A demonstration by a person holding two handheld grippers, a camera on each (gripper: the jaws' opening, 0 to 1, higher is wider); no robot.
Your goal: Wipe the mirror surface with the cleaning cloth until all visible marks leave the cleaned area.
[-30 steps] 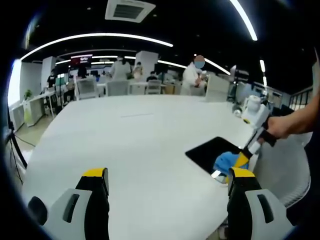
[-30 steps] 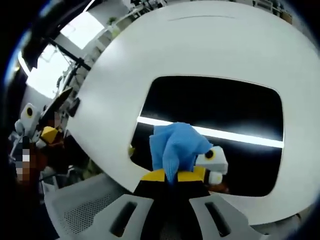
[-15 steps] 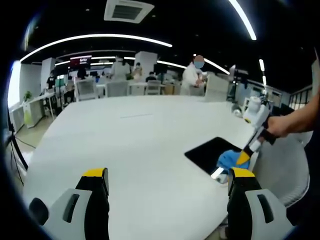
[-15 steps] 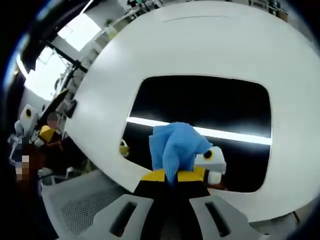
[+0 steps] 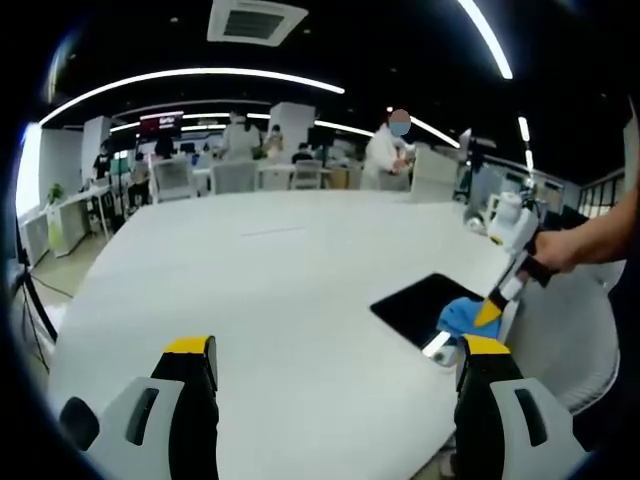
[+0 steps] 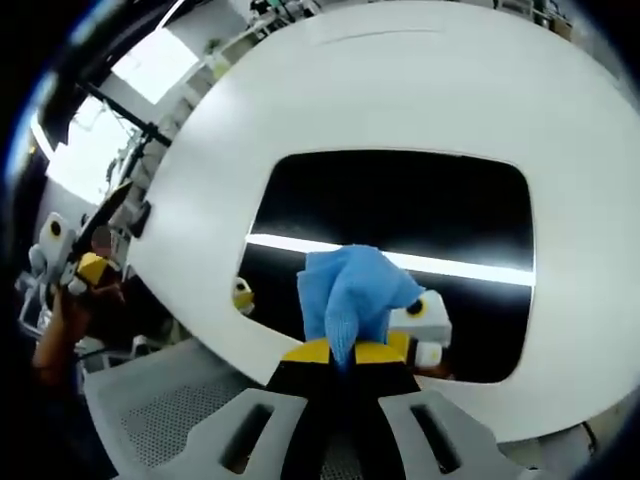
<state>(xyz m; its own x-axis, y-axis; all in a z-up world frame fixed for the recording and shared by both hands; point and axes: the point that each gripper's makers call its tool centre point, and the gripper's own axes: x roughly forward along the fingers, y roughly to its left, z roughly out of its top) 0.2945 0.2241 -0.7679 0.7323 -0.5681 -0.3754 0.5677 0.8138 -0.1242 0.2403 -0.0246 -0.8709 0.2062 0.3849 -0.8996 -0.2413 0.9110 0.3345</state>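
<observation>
Blue, crumpled cleaning cloth is clamped between the closed yellow-tipped jaws of the right gripper, bunched upward from the jaw tips. In the right gripper view the cloth sits over the near edge of the dark rectangular mirror, which lies flat on the large white oval table. A bright strip of ceiling light is reflected across the mirror surface, just beyond the cloth. Marks on the glass cannot be made out.

In the left gripper view the left gripper is held above the near part of the table with its jaws spread wide apart, grasping nothing. The mirror lies at the right edge of the table, with the cloth on its near right corner under the right gripper, which a person's hand holds. Office desks and standing people are visible beyond the far edge of the table.
</observation>
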